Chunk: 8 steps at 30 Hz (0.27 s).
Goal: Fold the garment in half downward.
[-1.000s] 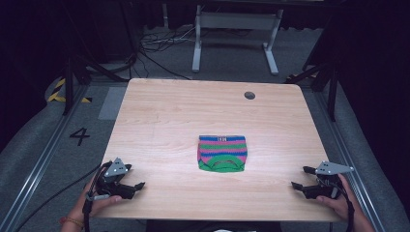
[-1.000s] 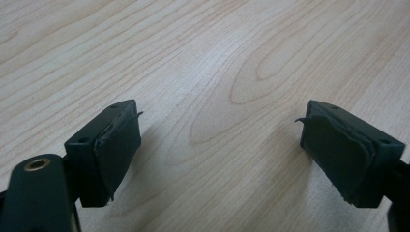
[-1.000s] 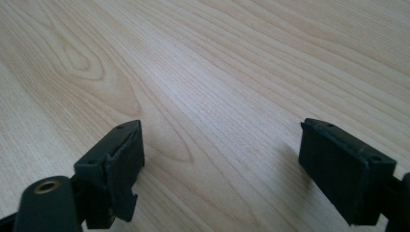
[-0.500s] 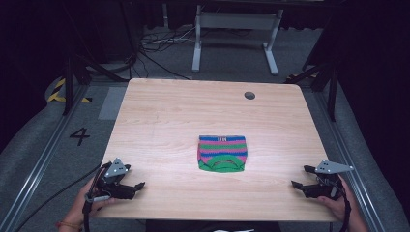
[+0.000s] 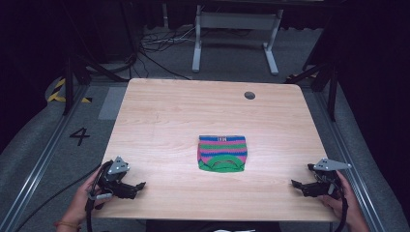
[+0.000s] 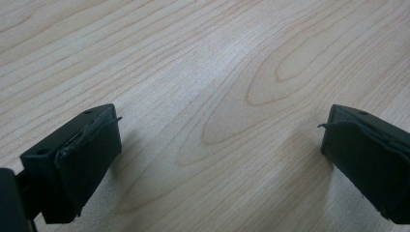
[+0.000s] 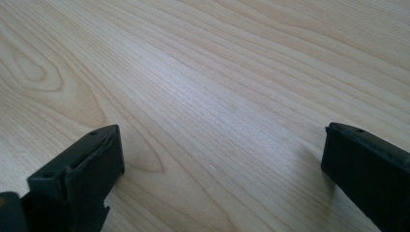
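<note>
Bare table (image 5: 159, 121) lay between my jaws and the folded striped cloth (image 5: 222, 152), the lone obstacle

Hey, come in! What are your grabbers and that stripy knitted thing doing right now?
Left gripper and right gripper: jaws just opened wide, empty. Striped knit piece flat mid-table, untouched. Nothing in the way.

Wooden table (image 5: 159, 116), grey floor (image 5: 38, 145), dark room.

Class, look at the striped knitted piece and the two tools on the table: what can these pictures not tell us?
- Striped knitted piece: high view, too small to tell what garment it is; its small label is unreadable and its underside is hidden.
- Left tool: high view, its body and the hand hide the grip.
- Right tool: high view, the picture's bottom edge cuts off the forearm.
</note>
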Motion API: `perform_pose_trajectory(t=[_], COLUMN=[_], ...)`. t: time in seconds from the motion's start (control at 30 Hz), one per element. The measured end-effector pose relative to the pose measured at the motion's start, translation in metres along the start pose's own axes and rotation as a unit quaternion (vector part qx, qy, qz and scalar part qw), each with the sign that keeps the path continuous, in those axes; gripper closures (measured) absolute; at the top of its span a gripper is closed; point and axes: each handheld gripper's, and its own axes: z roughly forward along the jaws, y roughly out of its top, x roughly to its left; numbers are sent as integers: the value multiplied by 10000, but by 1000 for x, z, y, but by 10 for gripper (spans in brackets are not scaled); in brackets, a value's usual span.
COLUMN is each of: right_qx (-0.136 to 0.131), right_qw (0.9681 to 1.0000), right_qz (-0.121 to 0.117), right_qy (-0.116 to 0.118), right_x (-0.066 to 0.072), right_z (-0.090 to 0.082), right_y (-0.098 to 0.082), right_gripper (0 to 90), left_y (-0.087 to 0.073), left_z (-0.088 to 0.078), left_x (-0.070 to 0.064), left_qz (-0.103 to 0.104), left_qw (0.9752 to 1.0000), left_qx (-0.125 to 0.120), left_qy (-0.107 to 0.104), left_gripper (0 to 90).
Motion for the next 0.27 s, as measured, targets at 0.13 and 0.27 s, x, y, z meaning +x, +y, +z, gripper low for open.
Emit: perform_pose_trajectory(t=[0.13, 0.27], right_qx=[8, 9], right_qw=[10000, 10000], right_qz=[21, 25], right_qy=[-21, -22], right_x=[0, 0], right_z=[0, 0], right_y=[0, 0], right_gripper=[7, 7], left_y=[0, 0], left_z=[0, 0], left_x=[0, 0], left_qz=[-27, -30], left_qw=[10000, 10000], left_qx=[9, 7], left_qy=[5, 6], left_gripper=[4, 1])
